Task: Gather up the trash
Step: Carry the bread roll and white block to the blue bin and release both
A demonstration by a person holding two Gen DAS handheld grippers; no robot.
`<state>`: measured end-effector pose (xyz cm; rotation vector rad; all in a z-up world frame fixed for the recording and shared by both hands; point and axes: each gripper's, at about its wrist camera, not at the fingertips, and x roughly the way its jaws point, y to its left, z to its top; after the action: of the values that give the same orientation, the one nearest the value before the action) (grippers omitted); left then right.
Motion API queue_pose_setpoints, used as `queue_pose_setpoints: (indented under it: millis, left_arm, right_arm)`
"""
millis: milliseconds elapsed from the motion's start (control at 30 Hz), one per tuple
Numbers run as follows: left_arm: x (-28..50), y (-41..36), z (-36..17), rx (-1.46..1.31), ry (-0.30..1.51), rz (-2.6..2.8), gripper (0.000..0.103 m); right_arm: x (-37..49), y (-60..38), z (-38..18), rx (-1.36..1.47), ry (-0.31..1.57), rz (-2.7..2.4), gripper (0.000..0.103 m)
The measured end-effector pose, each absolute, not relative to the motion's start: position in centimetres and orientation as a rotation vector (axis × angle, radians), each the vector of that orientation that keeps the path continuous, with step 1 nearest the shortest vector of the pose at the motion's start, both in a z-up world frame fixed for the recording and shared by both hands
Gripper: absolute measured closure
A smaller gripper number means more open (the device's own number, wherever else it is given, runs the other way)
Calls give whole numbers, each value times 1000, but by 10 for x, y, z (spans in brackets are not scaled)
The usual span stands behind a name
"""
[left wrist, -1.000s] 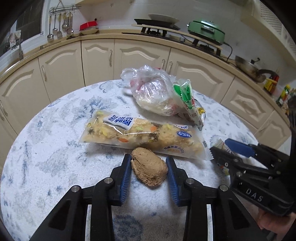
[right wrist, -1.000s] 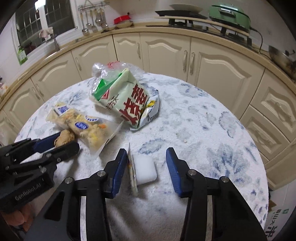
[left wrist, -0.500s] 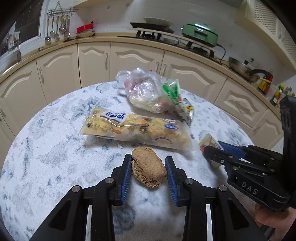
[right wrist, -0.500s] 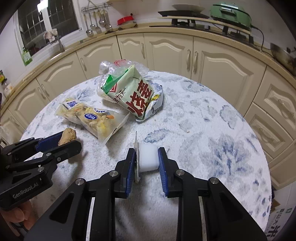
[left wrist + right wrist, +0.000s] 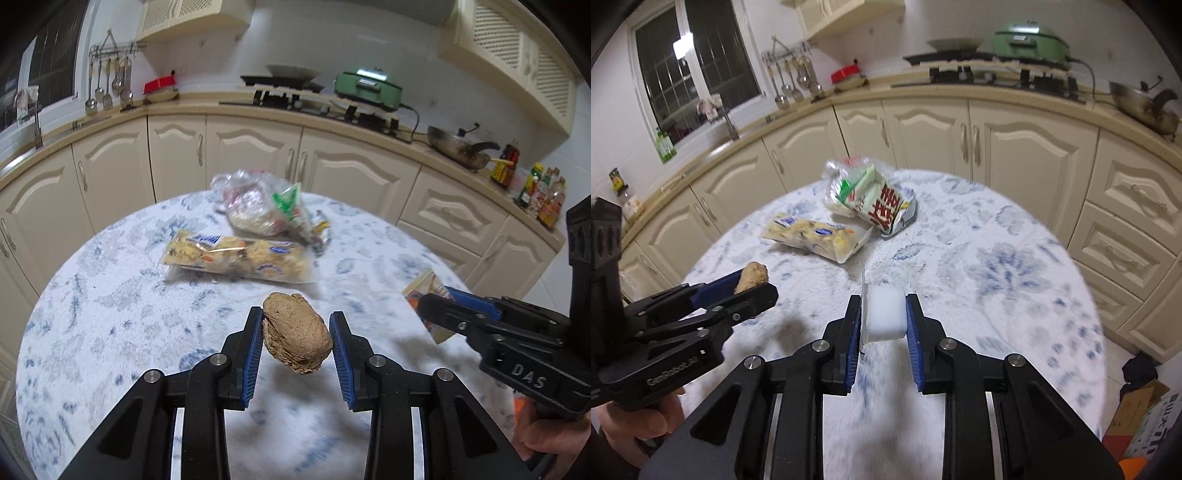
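The left claw (image 5: 296, 332) grips a brown lump (image 5: 297, 332) between its blue pads, lifted clear of the round table (image 5: 110, 314). The right claw (image 5: 882, 314) clamps a white block (image 5: 884, 314) with a thin wrapper (image 5: 863, 302) pressed against its left pad, also off the tabletop. Seen from the left claw, a long snack bag (image 5: 236, 260) lies at twelve o'clock, with a clear plastic bag (image 5: 251, 206) and a green-and-white packet (image 5: 295, 214) just beyond it.

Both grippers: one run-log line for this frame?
left gripper: shut on brown lump, lifted | right gripper: shut on white block, lifted | snack bags on table
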<state>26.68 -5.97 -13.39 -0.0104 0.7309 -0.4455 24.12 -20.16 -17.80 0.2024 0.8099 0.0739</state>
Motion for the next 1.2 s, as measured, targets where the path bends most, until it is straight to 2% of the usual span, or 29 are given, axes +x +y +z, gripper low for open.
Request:
queue_pose_setpoints:
  millis: [733,1200]
  left_arm:
    - [148,-135,-69,52,549,-603,71]
    - [125,-231,-76,97,538,-770,71]
  right_arm:
    - [100,-276,-100,272,579,-69,80]
    - [17,-361,-91,326,519,-285,80]
